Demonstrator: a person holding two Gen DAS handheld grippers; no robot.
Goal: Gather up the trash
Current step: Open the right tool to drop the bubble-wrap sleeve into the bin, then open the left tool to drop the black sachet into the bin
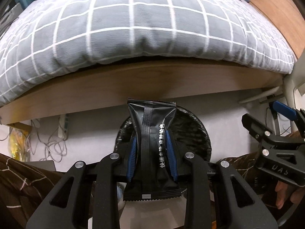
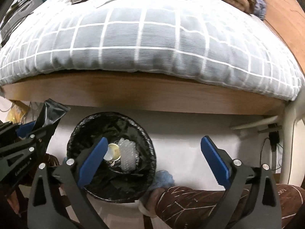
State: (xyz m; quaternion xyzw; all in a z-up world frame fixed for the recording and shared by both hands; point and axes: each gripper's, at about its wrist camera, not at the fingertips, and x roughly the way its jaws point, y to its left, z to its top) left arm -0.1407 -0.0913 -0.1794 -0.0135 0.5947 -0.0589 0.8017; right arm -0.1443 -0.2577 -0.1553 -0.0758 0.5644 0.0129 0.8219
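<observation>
Left wrist view: left gripper [image 1: 151, 153] at lower centre, jaws nearly closed, its blue pads [image 1: 132, 154] pinching a black crinkled plastic sachet with white printed characters [image 1: 152, 148] at its waist; the sachet stands upright in the frame, serrated ends above and below the pads; directly behind it, partly hidden, the round waste bin lined with a black plastic bag [image 1: 198, 133]; bin contents not visible from here. The right gripper [image 1: 270, 133] enters at the right edge, seen side-on; part of a hand [image 1: 282, 194] shows beneath it.

Right wrist view: right gripper [image 2: 152, 162] across the lower frame, jaws spread wide, nothing between the blue pads [image 2: 93, 158]; no earlier frame to compare. This view looks into the bin [image 2: 148, 148] at lower left of centre and shows what the other cannot: a pale yellow paper cup [image 2: 114, 150] and a clear bubble-wrap piece [image 2: 128, 152] lying at the bottom. The left gripper [image 2: 24, 139] appears at the left edge with the sachet's top [image 2: 49, 112] sticking up, beside the bin's rim.

Both views: grey quilt with a white grid [image 1: 143, 30] on a wooden bed frame [image 1: 133, 87] fills the upper half; brown patterned trouser legs [image 2: 200, 206] at the bottom.
</observation>
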